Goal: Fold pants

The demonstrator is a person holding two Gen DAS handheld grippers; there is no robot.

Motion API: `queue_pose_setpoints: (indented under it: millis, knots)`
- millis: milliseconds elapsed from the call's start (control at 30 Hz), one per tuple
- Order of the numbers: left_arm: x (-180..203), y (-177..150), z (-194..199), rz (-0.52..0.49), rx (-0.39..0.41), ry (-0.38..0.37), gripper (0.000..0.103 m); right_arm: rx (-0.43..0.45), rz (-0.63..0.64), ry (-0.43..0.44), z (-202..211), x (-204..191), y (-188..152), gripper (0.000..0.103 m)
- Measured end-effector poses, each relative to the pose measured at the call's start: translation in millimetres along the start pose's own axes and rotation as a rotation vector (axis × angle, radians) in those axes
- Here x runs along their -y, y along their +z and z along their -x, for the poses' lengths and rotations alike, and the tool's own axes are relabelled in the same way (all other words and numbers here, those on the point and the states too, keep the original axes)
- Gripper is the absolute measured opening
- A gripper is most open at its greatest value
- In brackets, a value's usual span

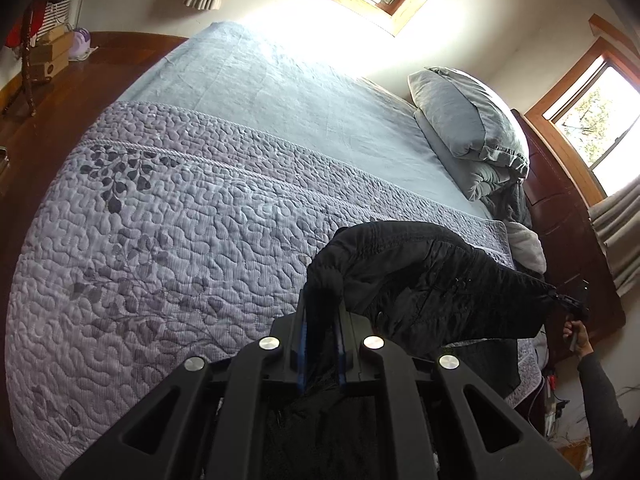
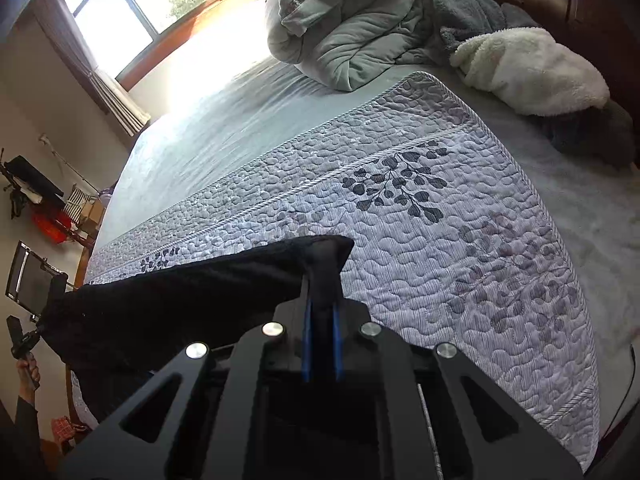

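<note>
The plain black fabric pants (image 1: 432, 280) show no print in either view. The left hand-held gripper (image 1: 322, 312) is matte black with bright blue strips on its fingers and round silver bolt heads; the right hand-held gripper (image 2: 322, 312) has the same colours. The quilted lilac-grey bedspread (image 2: 460, 248) carries a pebbled stitch pattern and dark grey leaf sprigs. The flat sheet (image 1: 280, 76) beyond it is pale blue-grey. The soft pillow (image 1: 468, 116) is plain grey, the bundled duvet (image 2: 352, 28) grey-green, and the fluffy fleece blanket (image 2: 532, 68) cream-white. The wooden window frames (image 1: 568, 92) are warm orange-brown.
</note>
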State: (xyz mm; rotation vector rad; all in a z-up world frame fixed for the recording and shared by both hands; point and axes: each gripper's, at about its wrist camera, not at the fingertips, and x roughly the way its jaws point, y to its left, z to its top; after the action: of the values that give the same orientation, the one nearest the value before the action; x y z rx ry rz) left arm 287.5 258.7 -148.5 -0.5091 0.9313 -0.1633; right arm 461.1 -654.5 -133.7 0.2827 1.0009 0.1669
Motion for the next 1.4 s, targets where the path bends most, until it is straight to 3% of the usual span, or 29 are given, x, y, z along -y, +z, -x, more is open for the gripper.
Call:
queue_pose_setpoints:
  millis: [433,1133,1400]
  knots:
    - [1.9,-58.2,33.6,0.003,0.023,-0.019,0.010,0.100,0.045,-0.022,31.1,6.7,-57.2,0.008]
    - [-13.5,-146.2,54.5,0.043,0.026,-0.037,0.011,0.165,-0.007,-0.063,69.9,18.2,-141.3,0.011]
    - [-14.1,-177.1,53.5,-0.021,-0.007,0.032,0.011,0.165,-0.041,-0.101,73.3,27.5,-176.8,0.014]
